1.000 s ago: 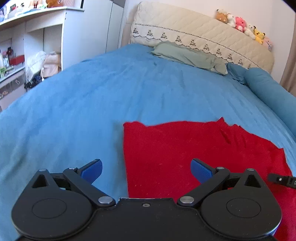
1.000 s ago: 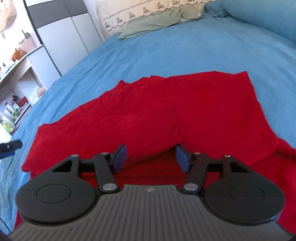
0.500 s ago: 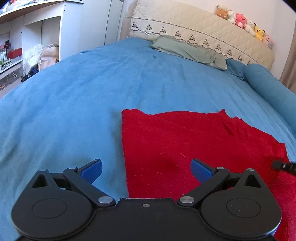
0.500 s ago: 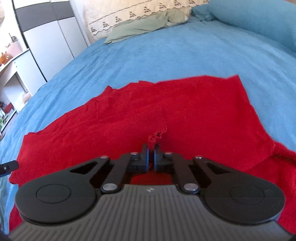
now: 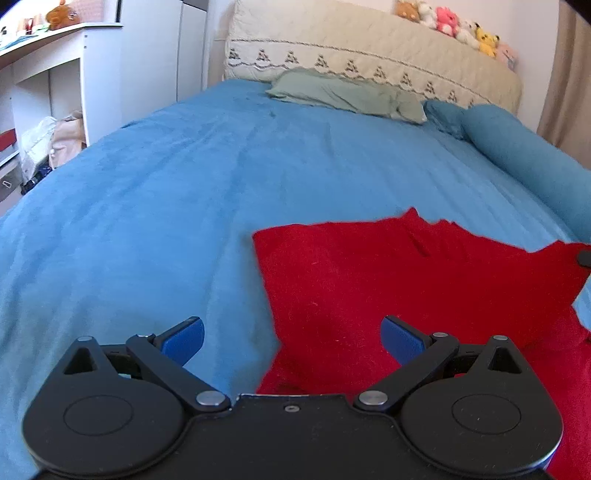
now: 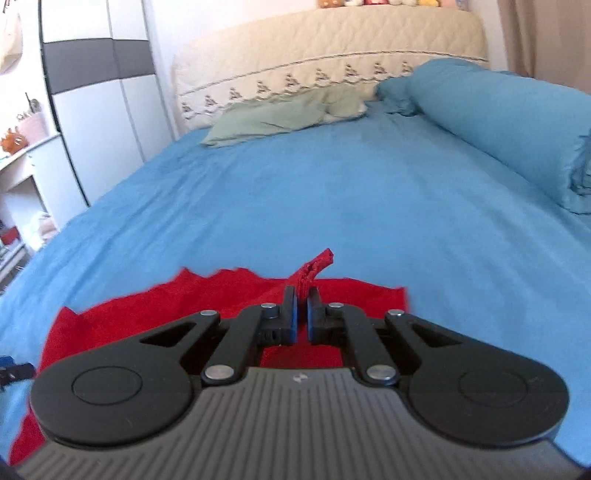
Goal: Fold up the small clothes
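Right gripper (image 6: 301, 314) risen, jaws pinching red cloth (image 6: 312, 271); left gripper (image 5: 291, 338) jaws spread wide.

A wide bed covered in a blue plush blanket (image 5: 184, 192) fills the room. At its head stands a cream quilted headboard cover with embroidered trim (image 5: 369, 55), with a row of small plush toys (image 5: 458, 26) along its top. A flat sage-green pillow (image 5: 347, 92) lies below it, beside a long blue bolster (image 6: 498, 122). White shelving (image 5: 48, 74) and a white-and-grey wardrobe (image 6: 99, 96) stand alongside.
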